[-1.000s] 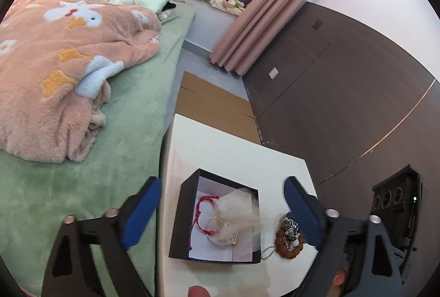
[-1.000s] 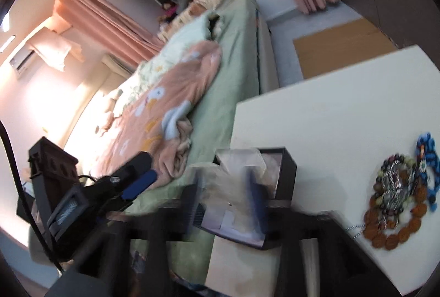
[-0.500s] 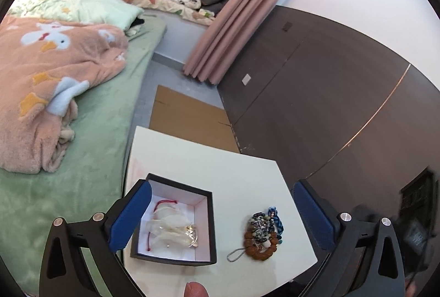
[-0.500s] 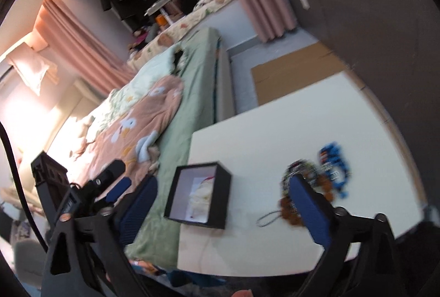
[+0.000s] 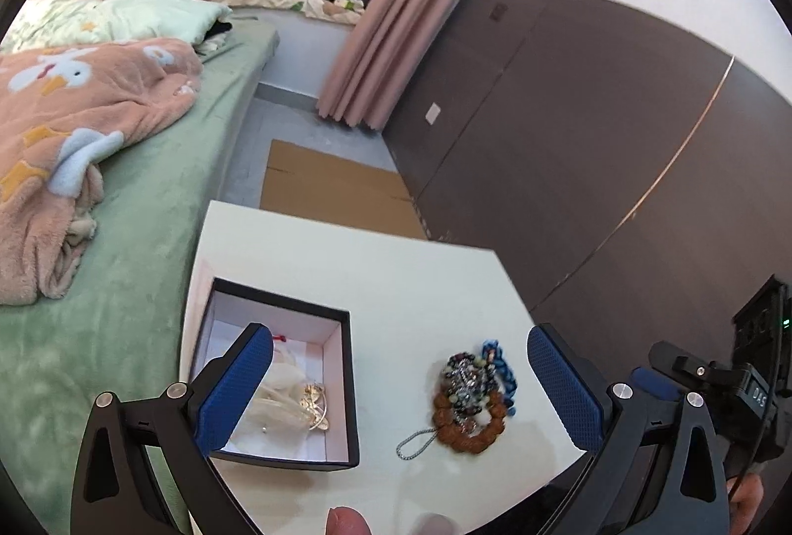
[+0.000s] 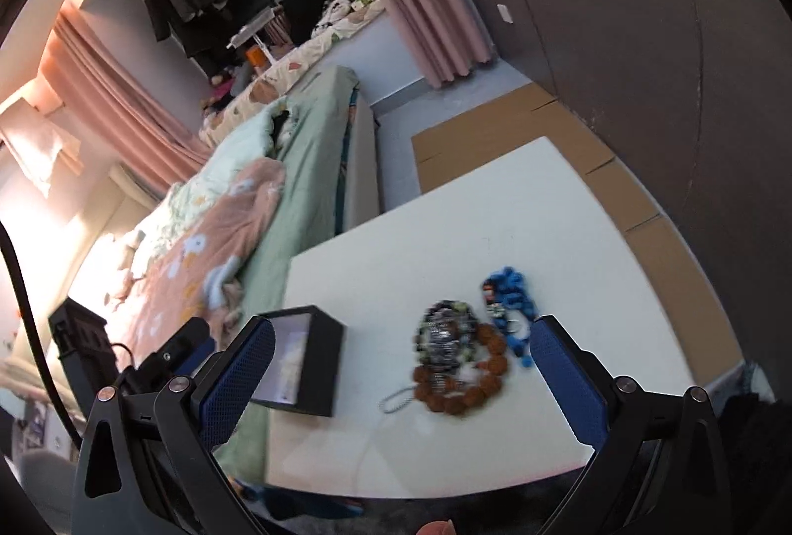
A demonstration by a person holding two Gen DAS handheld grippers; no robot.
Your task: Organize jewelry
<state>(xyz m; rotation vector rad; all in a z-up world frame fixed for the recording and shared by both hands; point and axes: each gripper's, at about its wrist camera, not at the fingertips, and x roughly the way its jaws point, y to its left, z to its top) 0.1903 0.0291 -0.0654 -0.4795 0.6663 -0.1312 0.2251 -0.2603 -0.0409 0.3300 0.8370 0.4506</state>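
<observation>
In the left wrist view, the left gripper [image 5: 398, 386] hangs above the white worktop [image 5: 396, 267] with its blue-padded fingers [image 5: 232, 391] spread wide and nothing between them. Under the left-hand finger sits a black jewelry box [image 5: 346, 386], open on top with a pale lining; inside lie a sheer pouch [image 5: 277, 406], a gold-coloured piece [image 5: 314, 401] and a bit of red cord [image 5: 280, 338]. To the right of the box, apart from it, a heap of jewelry rests on the worktop: a brown bead bracelet [image 5: 470, 426] with a small silver chain [image 5: 413, 443] trailing toward the box, a dark mixed-bead bracelet [image 5: 463, 379] on top of it, and a blue bracelet [image 5: 502, 369] touching the heap's far side. A green bed [image 5: 148, 208] with a peach blanket [image 5: 59, 124] lies left of the worktop, and flat cardboard [image 5: 331, 193] covers the floor beyond it. In the right wrist view, slightly blurred, the right gripper [image 6: 401, 379] also has its fingers [image 6: 569, 391] wide apart and empty, with the bracelet heap lying between them on the worktop and the blue bracelet just beside the right-hand finger. The box sits at the worktop's left edge, behind the left-hand finger.
</observation>
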